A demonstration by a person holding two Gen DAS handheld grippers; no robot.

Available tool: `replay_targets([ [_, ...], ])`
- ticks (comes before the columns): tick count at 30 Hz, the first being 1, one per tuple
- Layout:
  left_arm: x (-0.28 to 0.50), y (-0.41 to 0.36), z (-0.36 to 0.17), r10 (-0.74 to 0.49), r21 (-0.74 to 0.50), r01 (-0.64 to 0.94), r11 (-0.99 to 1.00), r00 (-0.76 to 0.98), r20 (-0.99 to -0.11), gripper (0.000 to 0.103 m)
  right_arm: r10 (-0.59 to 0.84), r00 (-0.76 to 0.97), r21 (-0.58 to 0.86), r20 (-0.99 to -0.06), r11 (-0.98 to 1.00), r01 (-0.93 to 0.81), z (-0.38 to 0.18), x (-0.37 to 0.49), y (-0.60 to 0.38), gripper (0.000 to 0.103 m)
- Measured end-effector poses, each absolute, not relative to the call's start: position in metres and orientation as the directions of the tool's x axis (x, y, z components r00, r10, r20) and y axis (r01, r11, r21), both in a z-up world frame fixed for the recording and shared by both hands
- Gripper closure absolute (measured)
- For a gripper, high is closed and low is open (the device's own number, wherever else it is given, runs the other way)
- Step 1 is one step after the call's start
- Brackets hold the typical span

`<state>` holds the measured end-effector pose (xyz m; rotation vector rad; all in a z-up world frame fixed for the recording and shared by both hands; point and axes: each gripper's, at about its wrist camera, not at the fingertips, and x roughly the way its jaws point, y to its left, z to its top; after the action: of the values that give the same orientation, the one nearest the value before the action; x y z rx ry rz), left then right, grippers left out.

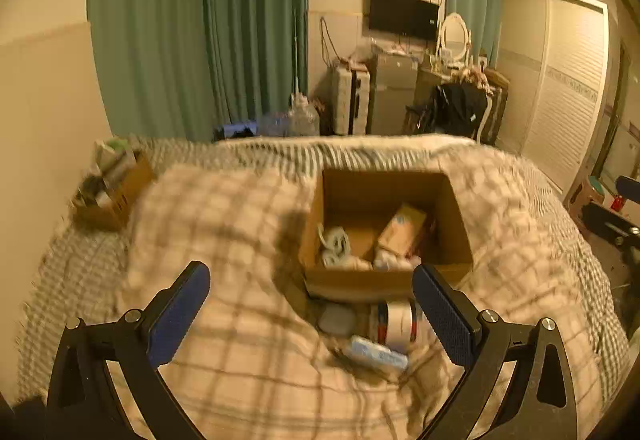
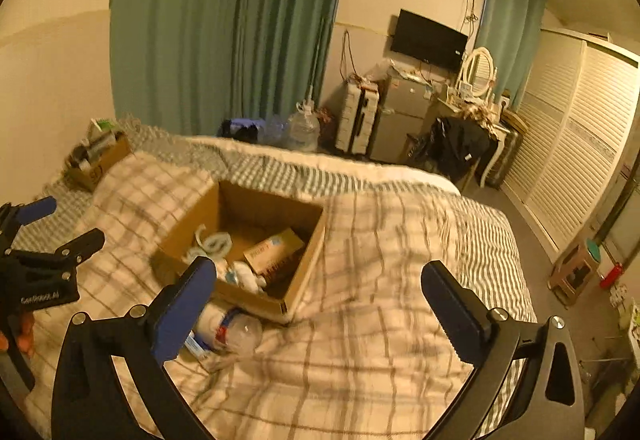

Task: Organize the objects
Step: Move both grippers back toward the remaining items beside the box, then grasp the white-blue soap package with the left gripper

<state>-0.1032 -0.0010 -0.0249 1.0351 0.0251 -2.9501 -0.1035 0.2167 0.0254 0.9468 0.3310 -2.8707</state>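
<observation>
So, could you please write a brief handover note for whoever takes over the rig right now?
Left hand-held gripper: open, empty, above the quilt. Right hand-held gripper: open, empty.
Open cardboard box on the bed already holds a white cable, a small carton and other blurred items.
Left: a tape roll, a flat blue-white packet and a roundish grey item lie on the quilt just in front of the box.
A second, smaller box sits near the wall.
</observation>
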Motion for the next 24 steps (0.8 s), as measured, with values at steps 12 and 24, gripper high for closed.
replay_targets([
  [12,-0.109,0.044,-0.156,-0.016,0.077,-0.063,-0.995,-0.662,-0.749,0.0,-0.002,-0.646,-0.107,-0.763,-0.986,0.129,-0.107,-0.143,0.224,0.0],
  [24,-0.144,0.069,-0.196,0.056,0.043,-0.173,-0.984,-0.532,-0.845,0.008,-0.032,-0.606,-0.059,-0.795,-0.99,0.129,-0.131,-0.148,0.224,0.0],
])
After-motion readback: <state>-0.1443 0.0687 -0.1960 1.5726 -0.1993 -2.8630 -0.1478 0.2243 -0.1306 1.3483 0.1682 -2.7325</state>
